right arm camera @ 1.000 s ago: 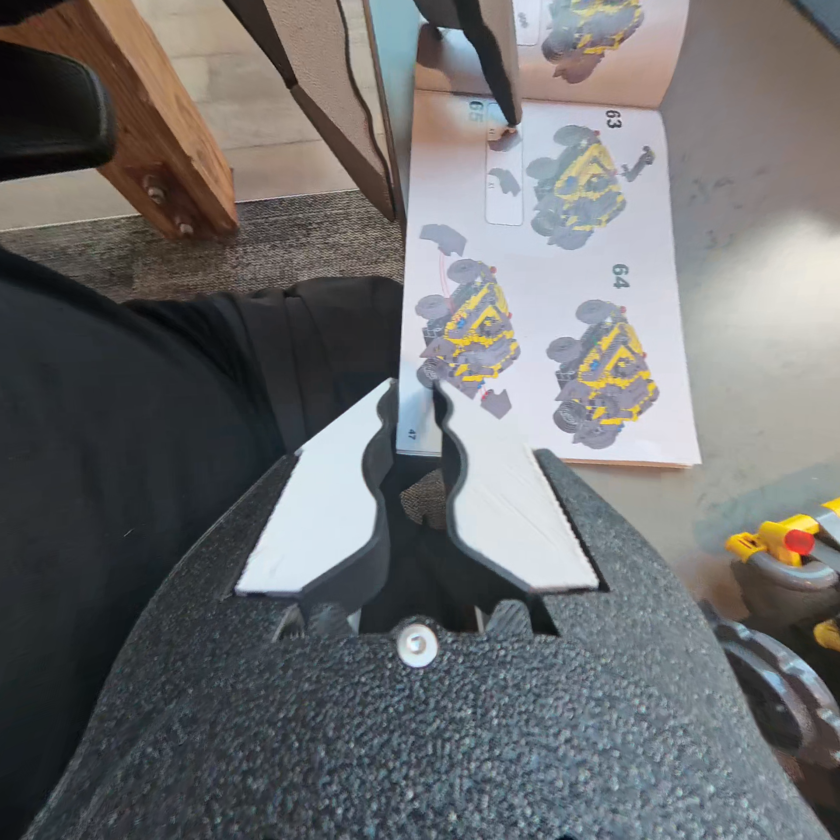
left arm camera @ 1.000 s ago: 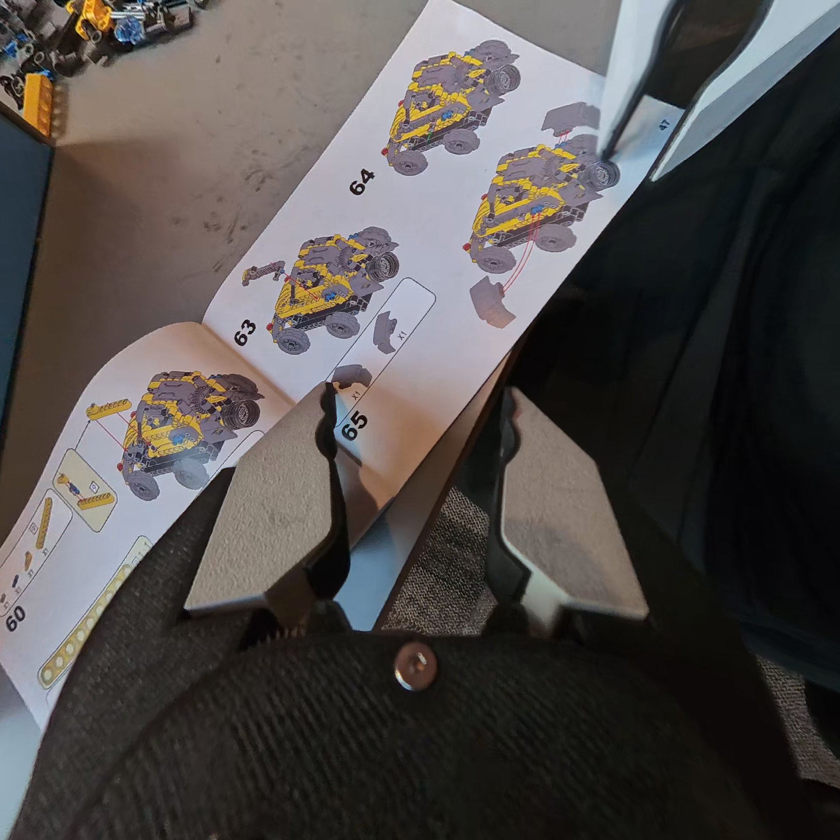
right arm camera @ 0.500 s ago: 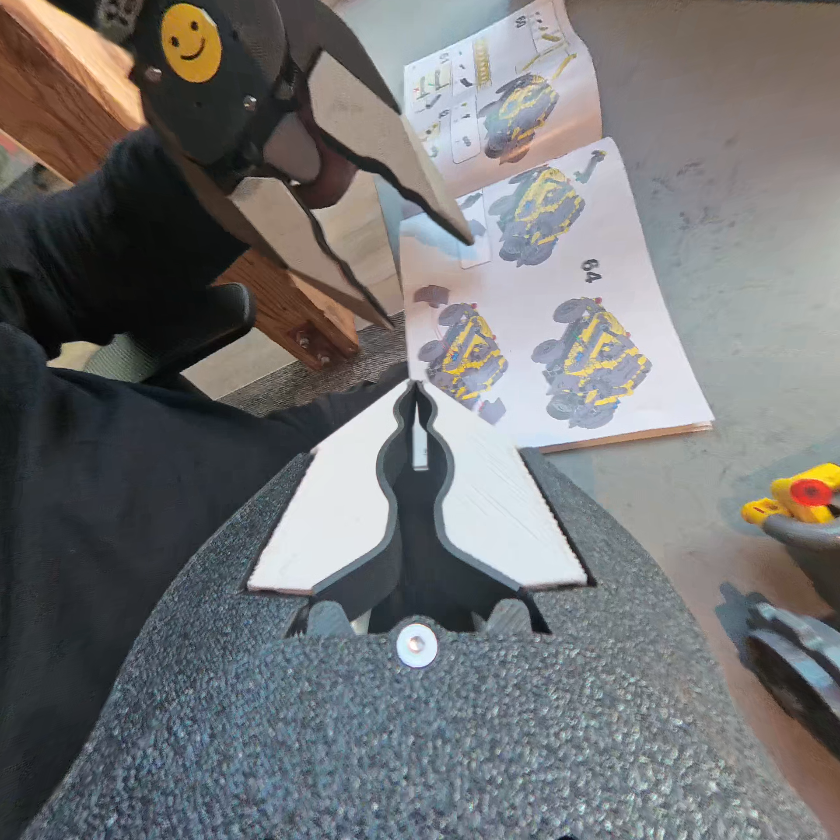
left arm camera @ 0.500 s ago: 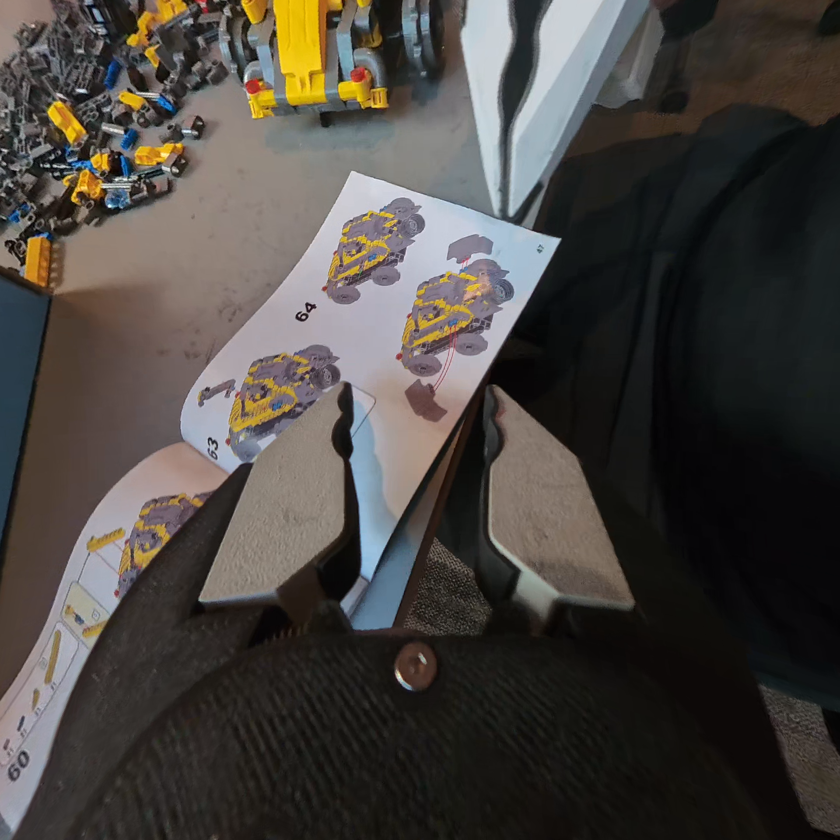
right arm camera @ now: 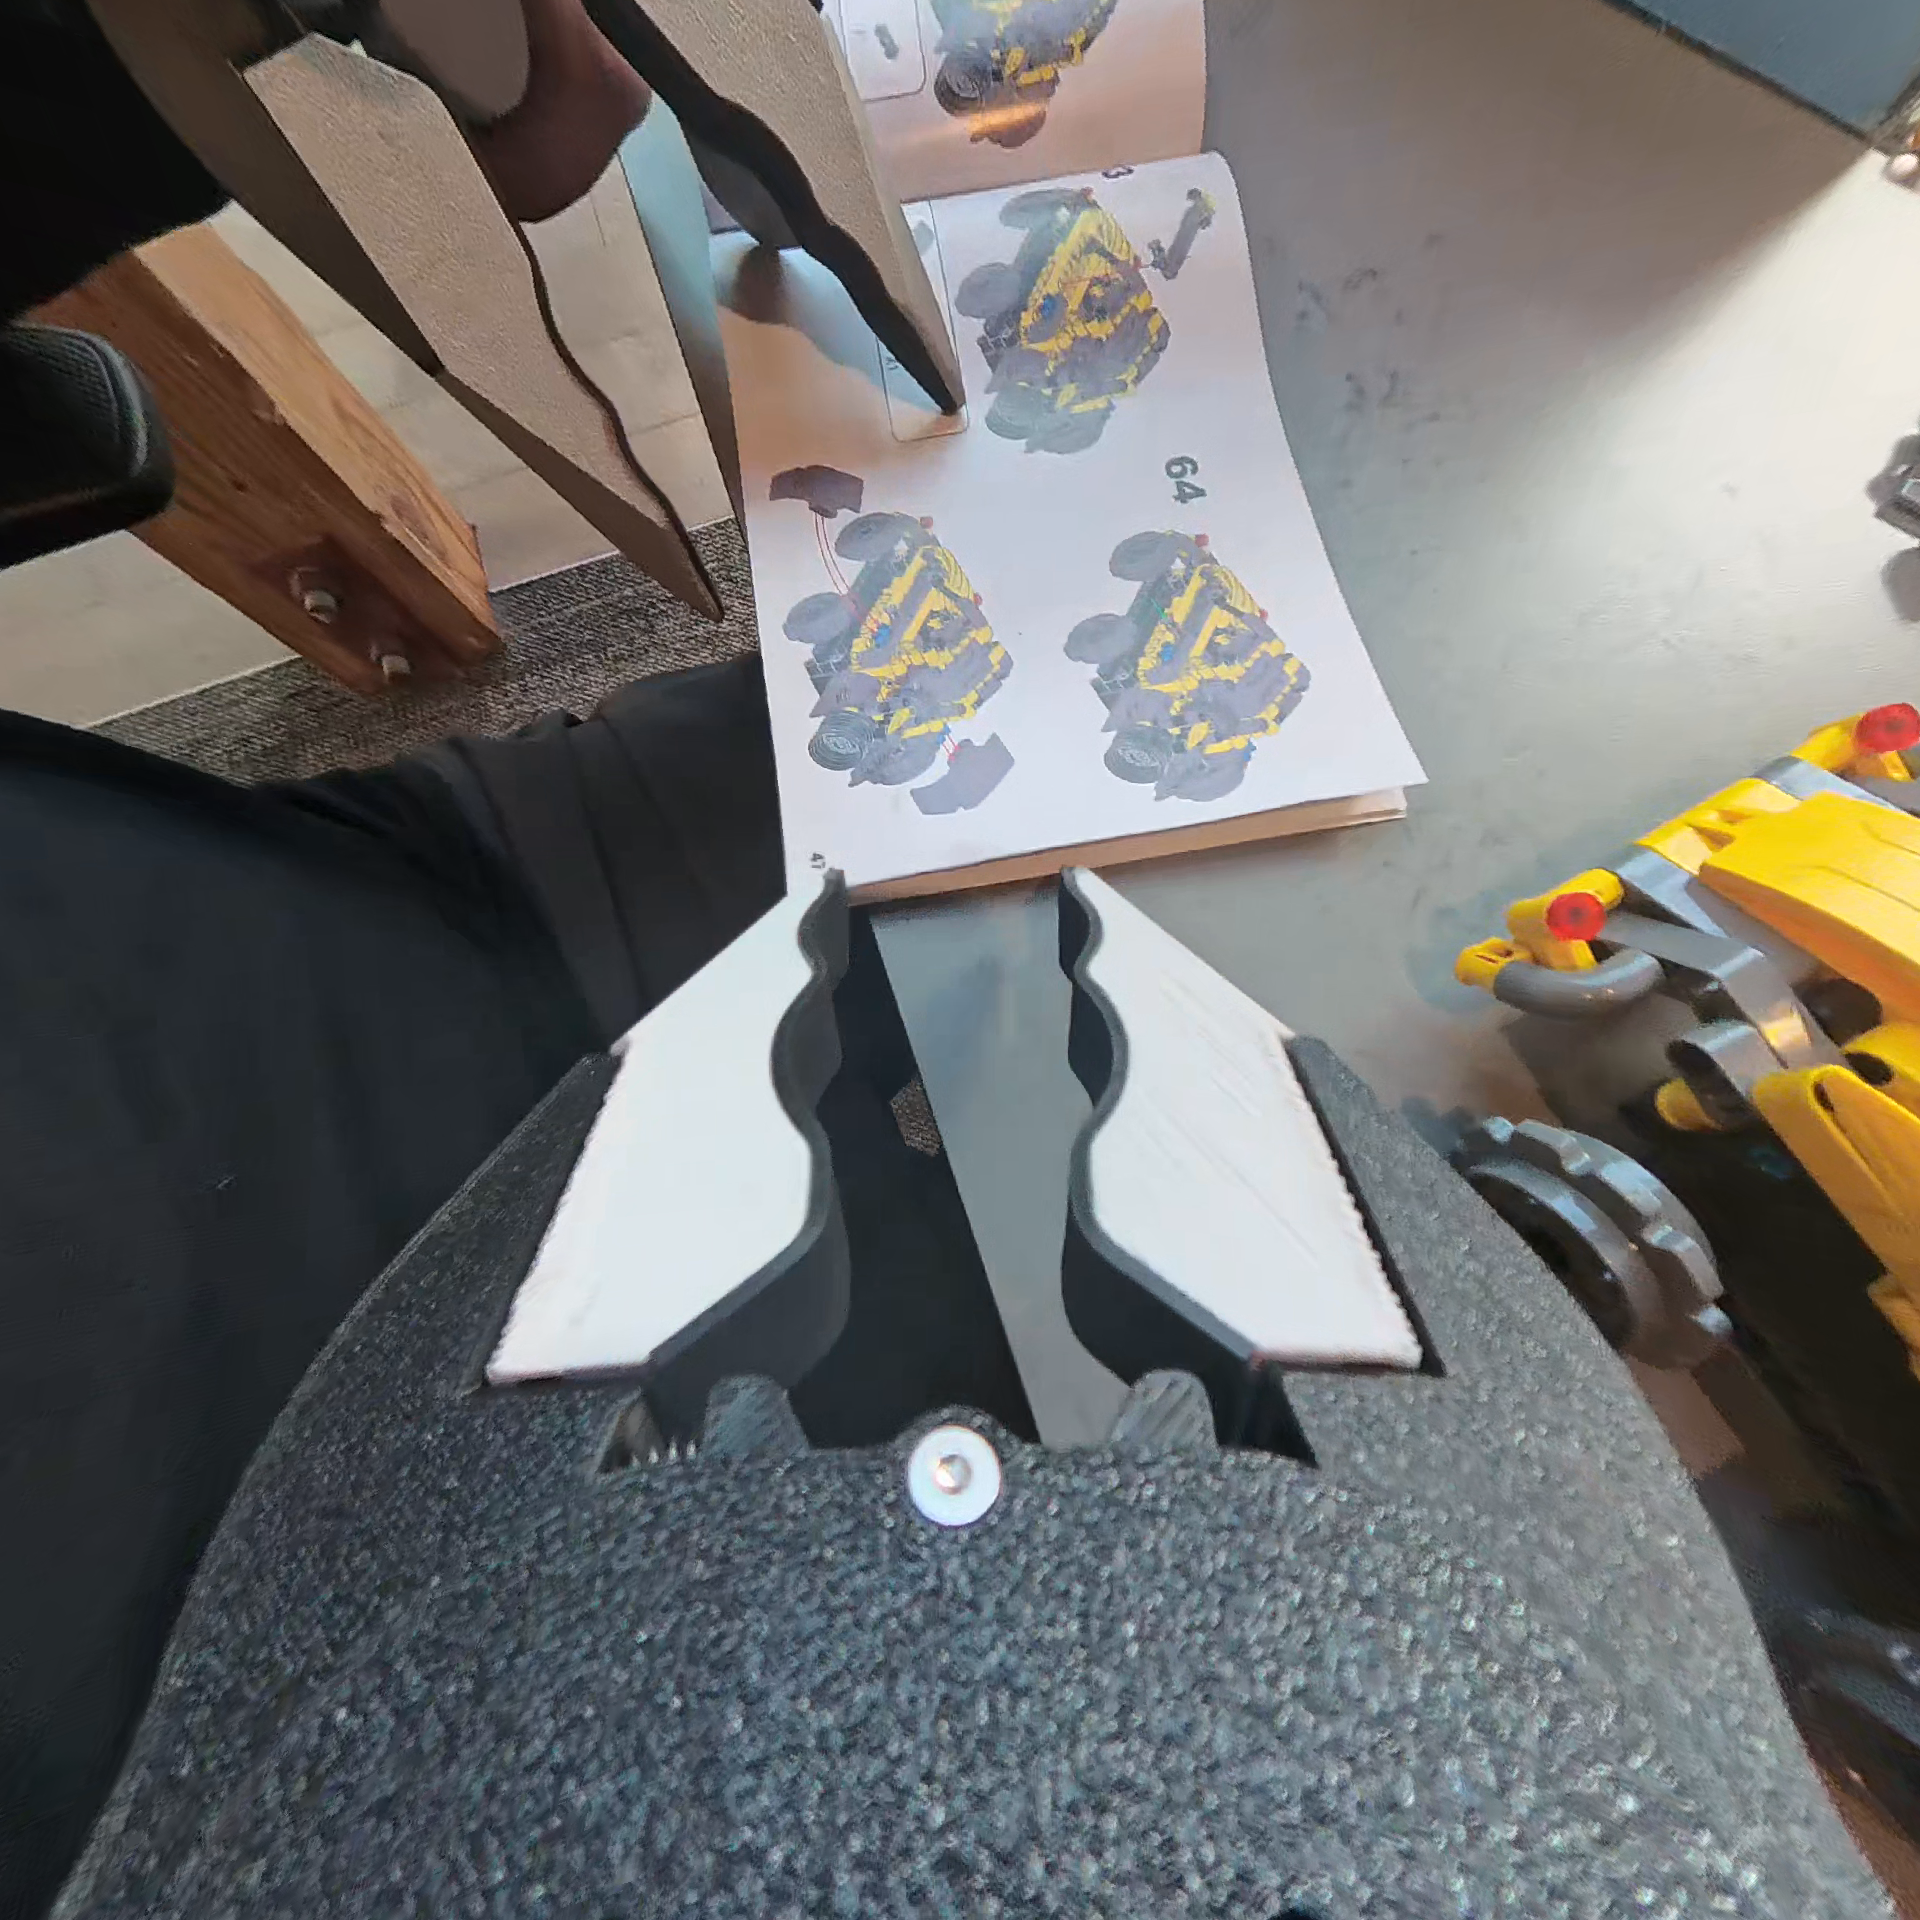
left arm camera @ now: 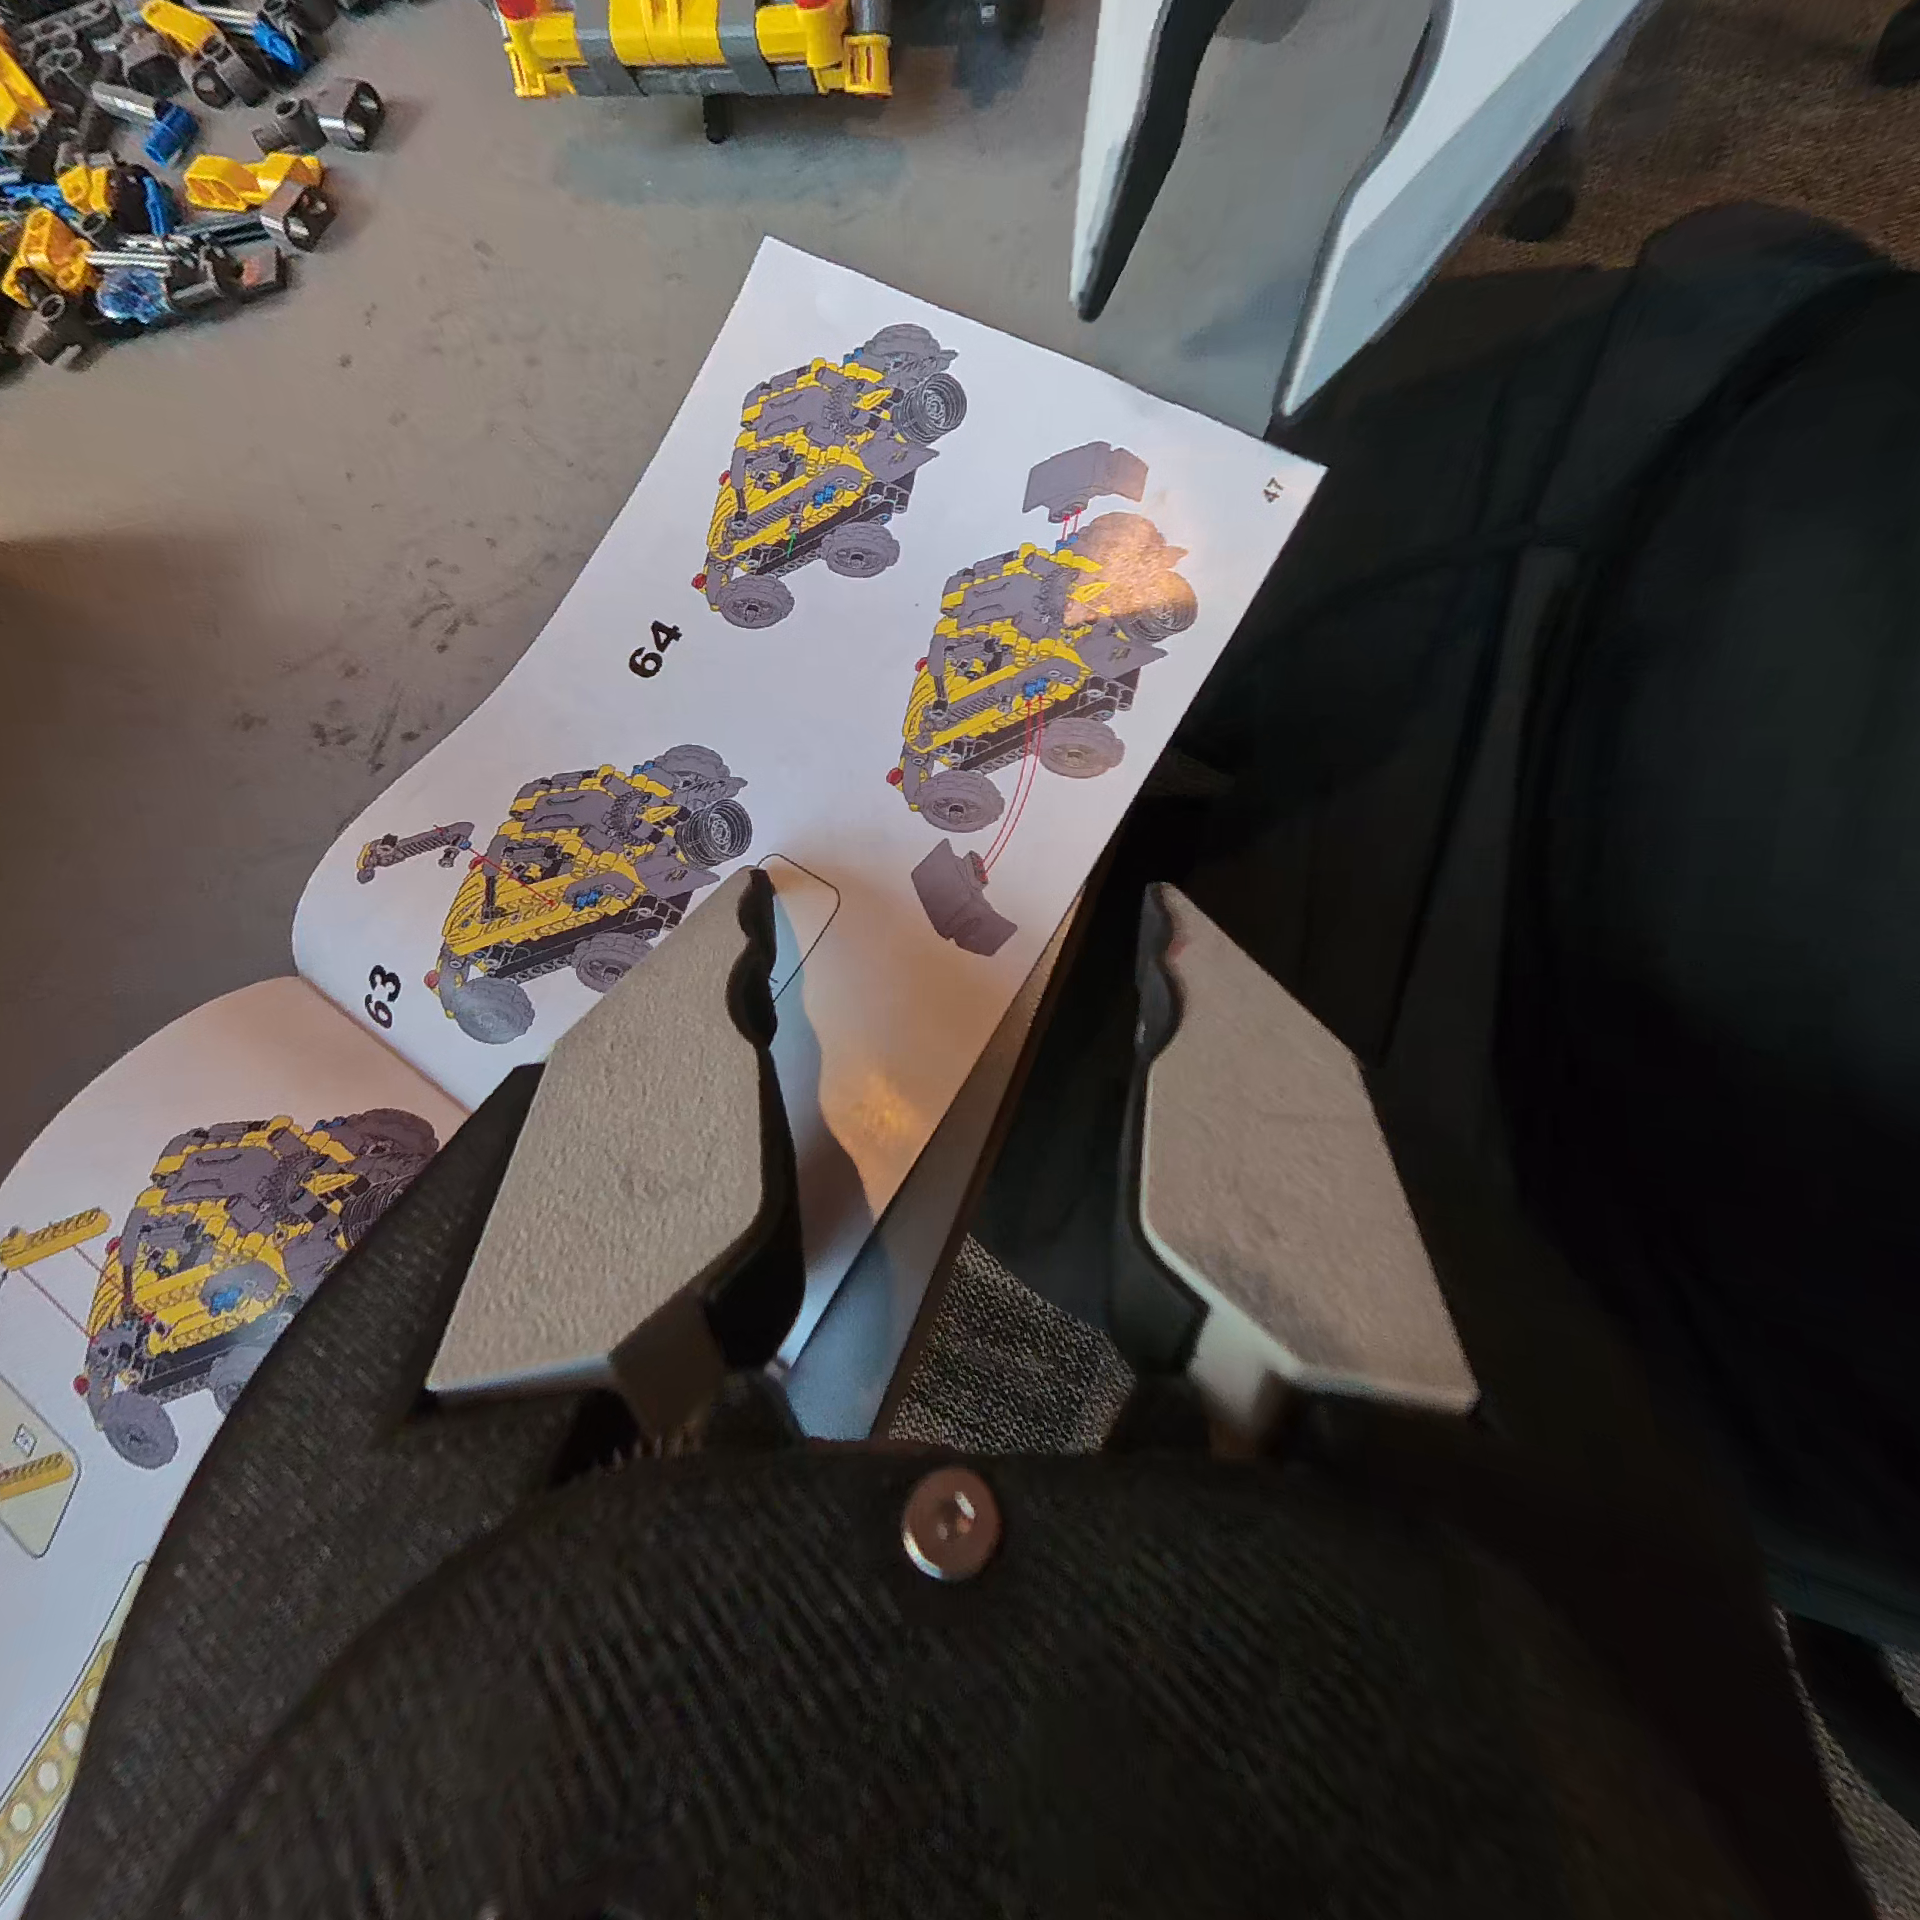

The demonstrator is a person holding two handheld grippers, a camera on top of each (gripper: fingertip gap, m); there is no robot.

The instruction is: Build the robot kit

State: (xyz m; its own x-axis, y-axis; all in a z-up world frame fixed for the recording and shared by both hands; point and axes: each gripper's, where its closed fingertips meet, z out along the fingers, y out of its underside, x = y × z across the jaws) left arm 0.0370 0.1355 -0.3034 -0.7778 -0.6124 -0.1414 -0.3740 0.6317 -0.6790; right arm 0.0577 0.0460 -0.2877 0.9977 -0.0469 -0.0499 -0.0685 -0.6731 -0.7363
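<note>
An open instruction booklet point(left arm camera: 831, 675) with pictures of a yellow and grey vehicle lies on the grey table point(left arm camera: 312, 520), its side along the table's edge. My left gripper point(left arm camera: 956, 894) is open and empty. One grey finger stands on the page and the other hangs off the table edge. In the right wrist view the booklet point(right arm camera: 1091, 540) lies just ahead of my right gripper point(right arm camera: 951, 883). That gripper is open and empty, astride the table edge at the booklet's near corner. The left gripper point(right arm camera: 831, 509) shows farther off there, and the right gripper point(left arm camera: 1247, 208) shows in the left wrist view.
A yellow and grey brick vehicle point(right arm camera: 1714, 987) stands on the table right of the booklet, also in the left wrist view point(left arm camera: 696, 42). Several loose brick pieces point(left arm camera: 135, 208) lie in a pile beyond. A wooden leg point(right arm camera: 281, 468) and a person's black clothing point(right arm camera: 260, 1039) are off the edge. The gap from one gripper's tips to the other's is roughly 10 centimeters.
My right gripper was nearly shut at the page corner, lifted away shut, and now stands open by the booklet's near edge. My left gripper rose, then came back down onto the page.
</note>
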